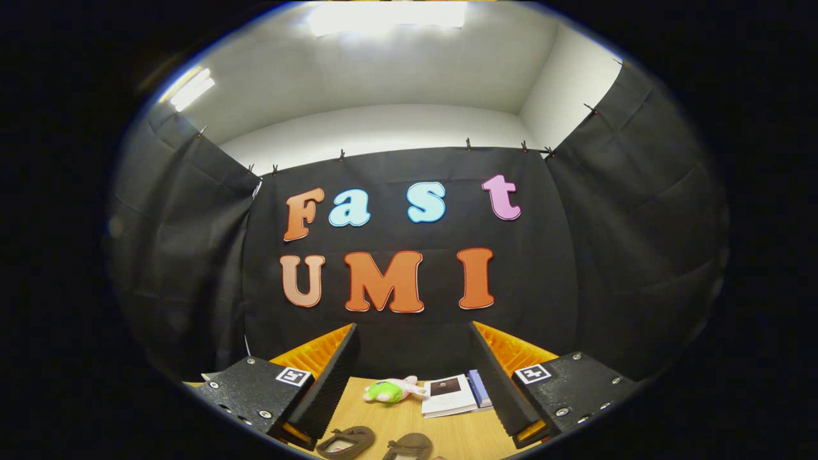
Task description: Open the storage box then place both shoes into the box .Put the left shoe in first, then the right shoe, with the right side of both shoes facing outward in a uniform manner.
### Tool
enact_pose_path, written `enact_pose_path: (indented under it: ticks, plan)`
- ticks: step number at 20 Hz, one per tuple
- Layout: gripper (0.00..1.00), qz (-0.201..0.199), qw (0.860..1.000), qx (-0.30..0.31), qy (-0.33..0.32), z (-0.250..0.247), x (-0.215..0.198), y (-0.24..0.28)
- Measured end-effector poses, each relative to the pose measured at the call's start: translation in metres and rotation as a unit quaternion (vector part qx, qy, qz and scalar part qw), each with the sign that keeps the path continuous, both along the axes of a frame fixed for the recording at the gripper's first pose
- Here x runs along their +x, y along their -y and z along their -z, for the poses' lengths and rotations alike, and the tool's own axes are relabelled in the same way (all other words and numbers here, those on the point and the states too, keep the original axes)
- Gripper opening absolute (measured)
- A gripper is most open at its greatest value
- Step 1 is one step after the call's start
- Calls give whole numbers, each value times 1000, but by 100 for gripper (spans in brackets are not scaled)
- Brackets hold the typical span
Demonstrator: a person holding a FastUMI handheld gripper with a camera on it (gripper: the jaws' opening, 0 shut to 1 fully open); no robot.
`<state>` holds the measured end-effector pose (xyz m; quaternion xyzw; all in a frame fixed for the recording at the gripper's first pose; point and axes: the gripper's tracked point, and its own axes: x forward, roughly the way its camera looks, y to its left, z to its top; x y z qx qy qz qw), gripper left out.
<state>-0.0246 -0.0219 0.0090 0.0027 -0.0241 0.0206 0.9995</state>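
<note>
The gripper (412, 383) is held with its 2 fingers spread wide and nothing between them, pointing at the booth's black cloth wall (415, 345) over a wooden table (409, 418). The 2 brown shoes lie side by side on the table between the fingers and close in, the left shoe (346, 441) near the left finger, the right shoe (408, 446) just beside it. Beyond them, near the wall, a green and pink plush toy (391, 390) lies flat, and next to it, close by the right finger, an open booklet (448, 395) rests beside a blue book (478, 387). Nothing stands between fingers and shoes.
</note>
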Motion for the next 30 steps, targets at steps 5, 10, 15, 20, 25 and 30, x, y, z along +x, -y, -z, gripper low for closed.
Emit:
enact_pose_path:
  ticks: [5, 10, 15, 20, 25, 30]
  plan:
    - [100, -41, 998, 39, -23, 26, 2, -40]
    - [99, -82, 993, 49, -67, 74, 5, -83]
    - [99, -144, 974, 107, -136, 123, 15, -138]
    - [97, -183, 952, 146, -198, 171, 26, -187]
    - [97, -218, 926, 168, -260, 218, 33, -240]
    - [97, -240, 892, 202, -326, 260, 43, -276]
